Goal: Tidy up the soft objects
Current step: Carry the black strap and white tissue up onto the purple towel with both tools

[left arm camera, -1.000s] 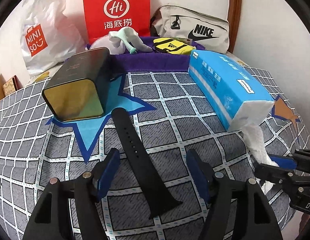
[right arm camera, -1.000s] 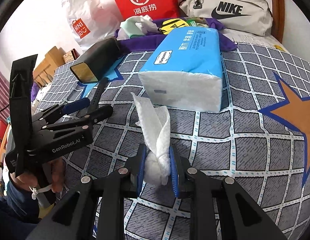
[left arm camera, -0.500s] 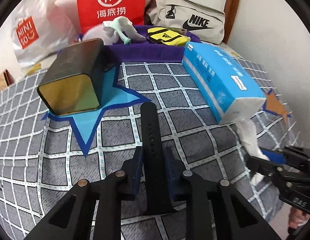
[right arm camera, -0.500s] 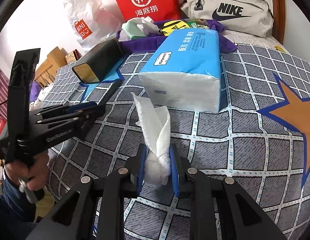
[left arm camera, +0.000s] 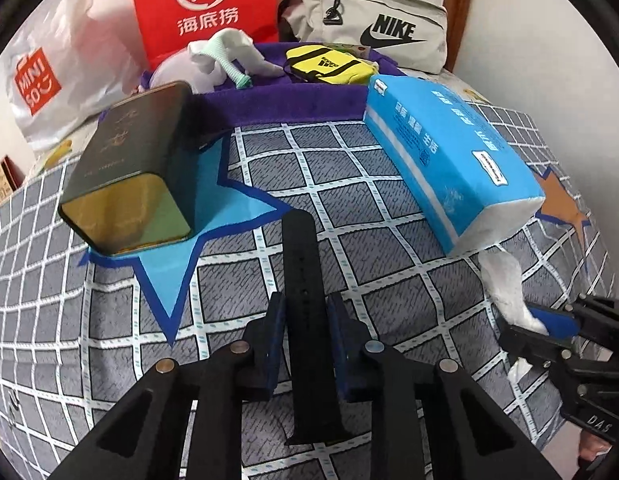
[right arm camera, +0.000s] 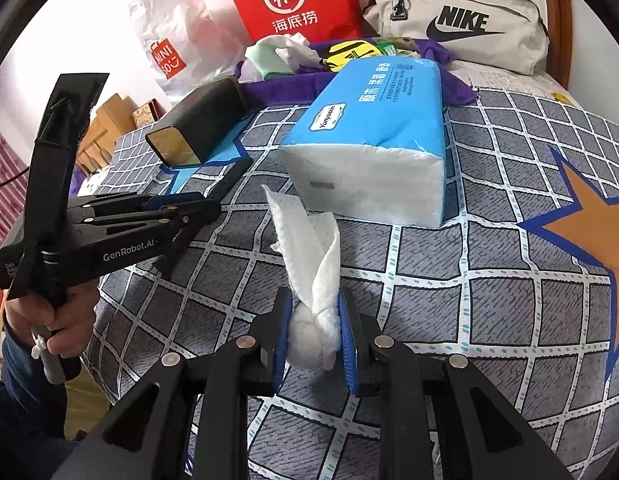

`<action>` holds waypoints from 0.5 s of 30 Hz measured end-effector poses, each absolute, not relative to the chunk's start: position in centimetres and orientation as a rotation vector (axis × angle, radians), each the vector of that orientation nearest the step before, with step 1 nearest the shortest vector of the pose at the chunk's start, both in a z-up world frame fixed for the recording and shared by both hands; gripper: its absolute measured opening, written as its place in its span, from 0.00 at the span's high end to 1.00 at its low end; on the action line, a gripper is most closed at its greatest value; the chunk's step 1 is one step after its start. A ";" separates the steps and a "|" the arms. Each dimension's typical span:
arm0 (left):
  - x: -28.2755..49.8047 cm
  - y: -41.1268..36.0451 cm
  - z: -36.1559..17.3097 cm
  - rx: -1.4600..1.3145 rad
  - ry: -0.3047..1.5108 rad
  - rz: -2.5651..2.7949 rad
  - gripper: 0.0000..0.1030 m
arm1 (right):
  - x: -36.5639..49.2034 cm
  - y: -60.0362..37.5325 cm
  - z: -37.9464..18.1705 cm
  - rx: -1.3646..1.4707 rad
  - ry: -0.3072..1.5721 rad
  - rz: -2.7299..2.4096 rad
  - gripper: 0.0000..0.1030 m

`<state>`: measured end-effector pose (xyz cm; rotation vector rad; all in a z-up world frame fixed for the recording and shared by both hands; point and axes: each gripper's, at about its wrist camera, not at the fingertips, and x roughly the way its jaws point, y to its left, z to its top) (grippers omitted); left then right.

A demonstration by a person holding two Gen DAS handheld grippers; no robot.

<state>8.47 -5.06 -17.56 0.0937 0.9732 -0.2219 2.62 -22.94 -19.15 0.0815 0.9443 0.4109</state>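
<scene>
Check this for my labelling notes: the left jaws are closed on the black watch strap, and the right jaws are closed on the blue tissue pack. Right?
Not quite. The right gripper is shut on a crumpled white tissue, not the blue tissue pack, as the right wrist view shows. The left gripper does clamp the black watch strap.

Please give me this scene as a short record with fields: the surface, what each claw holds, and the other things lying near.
surface: bed cover with grid and star pattern
left claw: shut on black watch strap
right claw: shut on white tissue
tissue pack: blue, lying behind the tissue
dark tin: on its side, left of the strap
purple cloth: at the back, under small soft items
</scene>
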 end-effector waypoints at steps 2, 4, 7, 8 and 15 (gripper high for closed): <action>8.6 -4.9 -17.6 0.073 0.964 -0.226 0.79 | 2.6 -22.9 -19.2 0.077 0.946 0.409 0.77; 8.4 -4.8 -17.7 0.072 0.948 -0.223 0.79 | 2.6 -22.8 -19.2 0.072 0.946 0.406 0.77; 8.3 -5.2 -17.8 0.113 0.935 -0.224 0.80 | 2.7 -22.6 -19.3 0.071 0.948 0.406 0.77; 8.3 -5.1 -17.7 0.106 0.937 -0.227 0.80 | 2.8 -22.6 -19.3 0.074 0.949 0.404 0.77; 7.9 -3.7 -16.6 0.044 0.960 -0.254 0.81 | 2.2 -22.0 -17.5 0.056 0.907 0.397 0.77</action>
